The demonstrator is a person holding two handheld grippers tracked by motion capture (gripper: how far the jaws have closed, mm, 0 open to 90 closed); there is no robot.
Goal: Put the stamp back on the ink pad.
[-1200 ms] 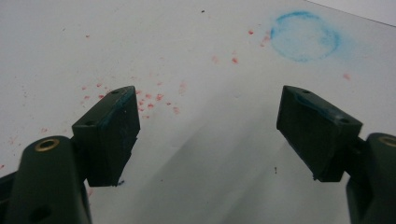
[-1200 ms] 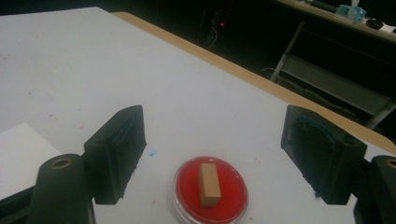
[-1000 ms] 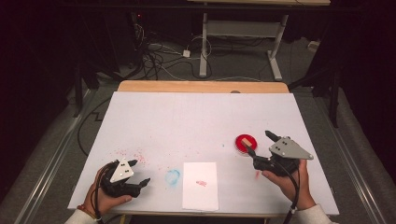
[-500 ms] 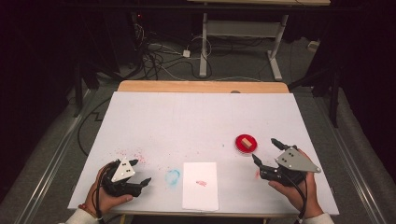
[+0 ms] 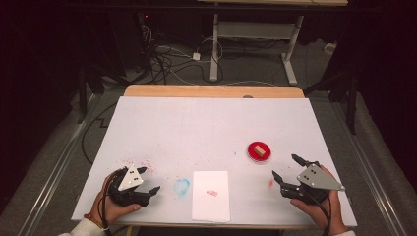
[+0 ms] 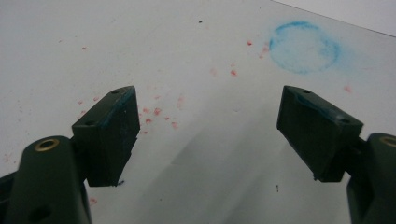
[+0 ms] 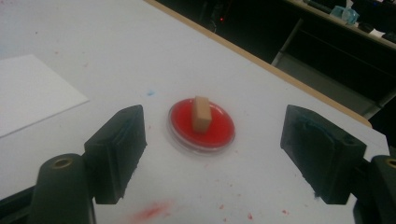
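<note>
1. A dark room with cables on the floor lies behind the white worktop (image 5: 211,132), which has a wooden strip along its far edge and is speckled with red and blue stains.
2. At the near left corner the left gripper (image 5: 146,180) rests low over the worktop, its fingers (image 6: 109,133) spread wide and holding nothing; red flecks lie between them in the left gripper view.
3. Just to its right sits a faint blue ring stain (image 5: 181,186), and next to that a sheet of paper (image 5: 211,195) carrying a small red mark (image 5: 212,192).
4. Further right and a little farther back is the red dish (image 5: 259,152) with a small tan block (image 5: 259,150) standing in it. This is the thing the work seems to turn on.
5. At the near right the right gripper (image 5: 286,167) points toward the dish, near it but apart, fingers (image 7: 116,151) wide open and empty. In the right gripper view the block stands upright between them, somewhat left of centre.
6. The step in hand looks like picking up the block. To do it well, shift the right gripper so the block is centred, come forward level, close on its upper part clear of the red, and lift straight so the dish is not dragged.
</note>
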